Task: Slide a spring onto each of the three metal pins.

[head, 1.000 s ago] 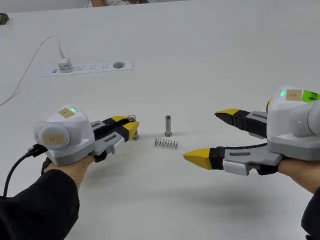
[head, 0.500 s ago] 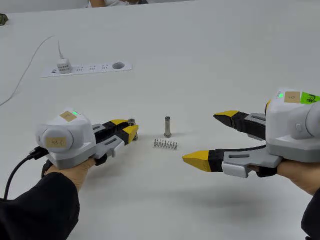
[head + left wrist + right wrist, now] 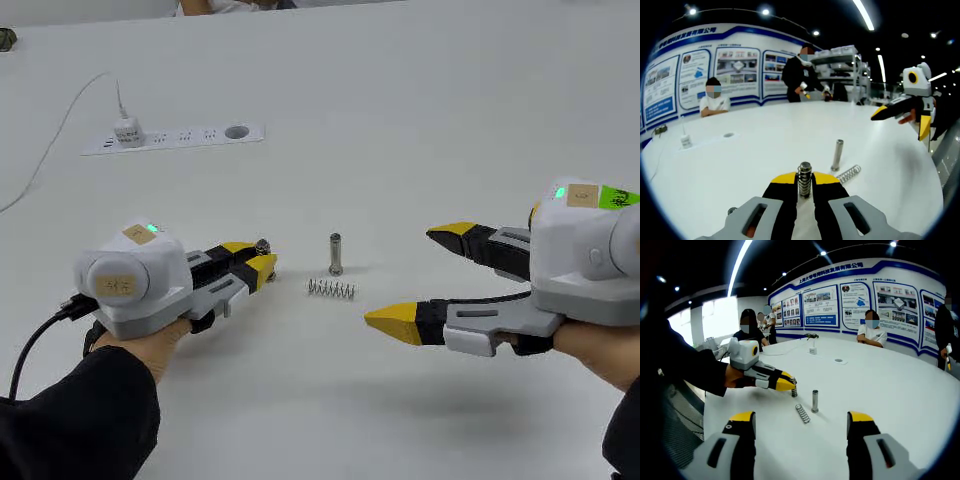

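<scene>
White tabletop (image 3: 400,120) bore a bare pin (image 3: 336,253) beside a loose spring (image 3: 331,288). Near left, the left gripper (image 3: 255,255) clenched a sprung pin (image 3: 804,179); the right gripper (image 3: 400,275) gaped.

**A company showroom or lab hall**

Blue-and-white display boards (image 3: 855,300) with printed panels and Chinese lettering line the curved wall. Strip lights (image 3: 863,14) and small spotlights shine from a dark ceiling. A large white table (image 3: 420,120) carries a power strip (image 3: 175,136). A seated person (image 3: 871,336) is at its far edge, and a standing person (image 3: 799,75) is beside storage shelves (image 3: 842,62) stacked with boxes.
</scene>
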`<state>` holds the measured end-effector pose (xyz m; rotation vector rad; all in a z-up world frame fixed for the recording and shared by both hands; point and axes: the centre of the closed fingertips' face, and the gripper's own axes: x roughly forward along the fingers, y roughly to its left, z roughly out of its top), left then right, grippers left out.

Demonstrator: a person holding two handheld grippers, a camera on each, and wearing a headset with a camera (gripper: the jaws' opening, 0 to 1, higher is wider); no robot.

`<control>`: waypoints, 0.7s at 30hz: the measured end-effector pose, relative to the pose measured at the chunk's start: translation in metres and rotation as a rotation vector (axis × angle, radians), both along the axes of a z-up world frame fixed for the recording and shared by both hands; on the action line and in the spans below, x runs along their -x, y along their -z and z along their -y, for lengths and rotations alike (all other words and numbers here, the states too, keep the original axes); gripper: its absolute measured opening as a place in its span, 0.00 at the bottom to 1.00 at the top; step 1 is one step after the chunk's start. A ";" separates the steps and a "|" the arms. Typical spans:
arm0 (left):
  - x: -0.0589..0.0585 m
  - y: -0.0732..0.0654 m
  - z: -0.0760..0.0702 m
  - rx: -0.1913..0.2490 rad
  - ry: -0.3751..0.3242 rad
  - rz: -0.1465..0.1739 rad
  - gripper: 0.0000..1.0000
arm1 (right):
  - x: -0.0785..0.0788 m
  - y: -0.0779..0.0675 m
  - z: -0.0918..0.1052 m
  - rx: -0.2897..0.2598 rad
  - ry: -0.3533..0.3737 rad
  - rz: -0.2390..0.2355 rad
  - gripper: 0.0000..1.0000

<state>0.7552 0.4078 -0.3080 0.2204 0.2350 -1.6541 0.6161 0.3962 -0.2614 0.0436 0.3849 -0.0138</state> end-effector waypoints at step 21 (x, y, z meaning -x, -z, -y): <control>-0.006 -0.019 -0.003 0.036 -0.031 -0.019 0.19 | -0.001 0.002 -0.003 0.002 -0.014 -0.008 0.75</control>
